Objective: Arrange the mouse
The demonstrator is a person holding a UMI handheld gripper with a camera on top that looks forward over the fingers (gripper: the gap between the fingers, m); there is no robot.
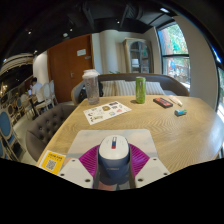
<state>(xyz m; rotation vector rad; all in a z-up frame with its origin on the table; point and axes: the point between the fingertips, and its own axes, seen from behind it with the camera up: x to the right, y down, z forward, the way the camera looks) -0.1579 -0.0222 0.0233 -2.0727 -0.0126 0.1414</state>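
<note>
A grey-and-white computer mouse with a dark lower body sits between my two fingers, and both pink pads press against its sides. My gripper is shut on the mouse and holds it over a pale grey mouse mat on the wooden table. I cannot tell whether the mouse touches the mat.
Beyond the mat lie a printed sheet, a clear plastic jar, a green can, a dark red box and a small blue-grey block. A yellow card lies near the left finger. Chairs stand to the left.
</note>
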